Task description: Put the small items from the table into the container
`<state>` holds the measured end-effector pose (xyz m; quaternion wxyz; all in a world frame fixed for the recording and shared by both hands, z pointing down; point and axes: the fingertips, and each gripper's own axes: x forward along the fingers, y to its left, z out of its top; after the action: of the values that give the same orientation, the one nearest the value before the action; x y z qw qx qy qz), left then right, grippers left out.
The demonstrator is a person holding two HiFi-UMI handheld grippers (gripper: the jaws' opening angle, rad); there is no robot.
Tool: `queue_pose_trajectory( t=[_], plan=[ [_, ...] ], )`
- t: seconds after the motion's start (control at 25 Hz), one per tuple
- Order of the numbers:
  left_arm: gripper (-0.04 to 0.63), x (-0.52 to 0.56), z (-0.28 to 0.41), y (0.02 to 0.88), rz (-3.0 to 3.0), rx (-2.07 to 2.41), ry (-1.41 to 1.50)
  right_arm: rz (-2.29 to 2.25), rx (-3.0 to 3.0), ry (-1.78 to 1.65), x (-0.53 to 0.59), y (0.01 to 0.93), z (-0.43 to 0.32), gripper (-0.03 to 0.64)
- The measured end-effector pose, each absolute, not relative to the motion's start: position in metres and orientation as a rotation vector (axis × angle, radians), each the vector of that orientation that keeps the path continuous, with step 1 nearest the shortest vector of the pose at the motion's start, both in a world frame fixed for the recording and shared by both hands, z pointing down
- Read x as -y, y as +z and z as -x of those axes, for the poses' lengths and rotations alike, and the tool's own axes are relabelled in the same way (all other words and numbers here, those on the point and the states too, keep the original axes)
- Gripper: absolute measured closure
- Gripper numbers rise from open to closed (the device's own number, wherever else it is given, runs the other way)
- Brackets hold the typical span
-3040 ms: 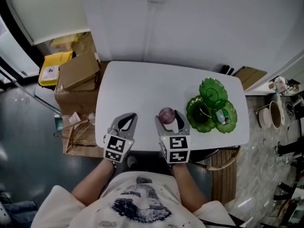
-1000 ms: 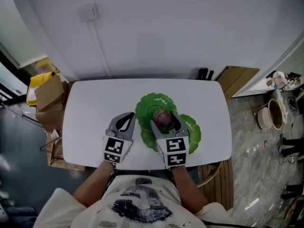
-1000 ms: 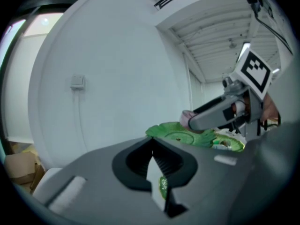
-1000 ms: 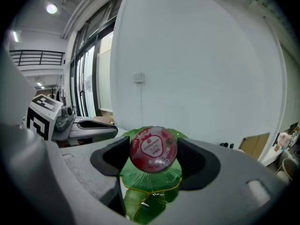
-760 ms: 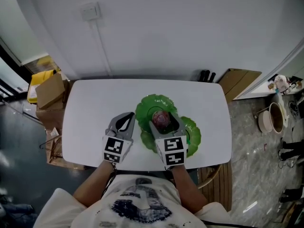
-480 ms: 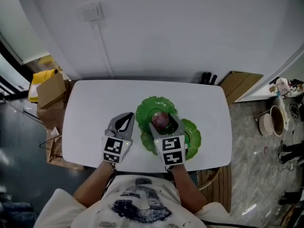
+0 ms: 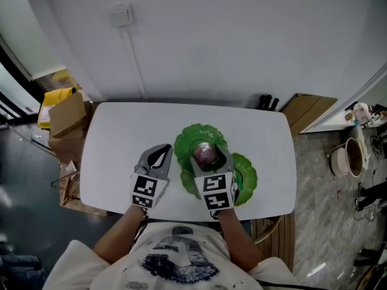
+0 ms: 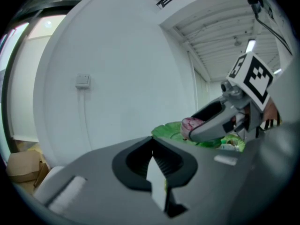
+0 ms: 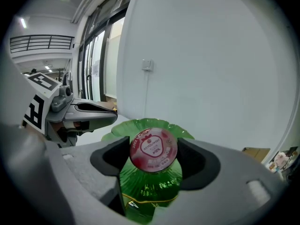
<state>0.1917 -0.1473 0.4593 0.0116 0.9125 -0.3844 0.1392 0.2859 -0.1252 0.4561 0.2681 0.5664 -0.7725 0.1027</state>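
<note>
Holding a small pink-lidded cup [image 9: 153,149] by its sides, the right gripper [image 7: 205,153] hangs over the far lobe of the green dish [image 7: 183,140], which sits near the front middle of the white tabletop [image 7: 115,136]. Its fingers [image 9: 196,161] stand wide and press the cup from both sides, with the lid facing back along the gripper. The cup is off the dish, and its height above it cannot be judged. The left gripper [image 7: 158,156] hangs just beside the dish's left rim with its fingers [image 8: 157,175] clenched on nothing. The step in hand looks like the drop into the dish. To do it well, bring the cup low over the middle of that lobe before letting go. A short fall should leave it sitting rather than bouncing or rolling toward the scalloped rim. Turning the wrist so the cup's base points down would probably help it land upright. Spread the fingers fully and evenly so neither pad drags the cup sideways, then lift straight out. The dish looks light and may slide if a fingertip catches its edge. The left gripper is best held clear of the rim meanwhile.
</note>
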Motion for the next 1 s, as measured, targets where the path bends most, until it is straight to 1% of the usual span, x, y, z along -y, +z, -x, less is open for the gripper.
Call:
queue_pose_trajectory(
  t=[1.0],
  plan=[
    [0.604, 0.148, -0.182, 0.47, -2.803, 1.214, 0.426, -1.558, 2.071, 0.234, 0.127, 0.455, -0.286, 0.301]
  ],
)
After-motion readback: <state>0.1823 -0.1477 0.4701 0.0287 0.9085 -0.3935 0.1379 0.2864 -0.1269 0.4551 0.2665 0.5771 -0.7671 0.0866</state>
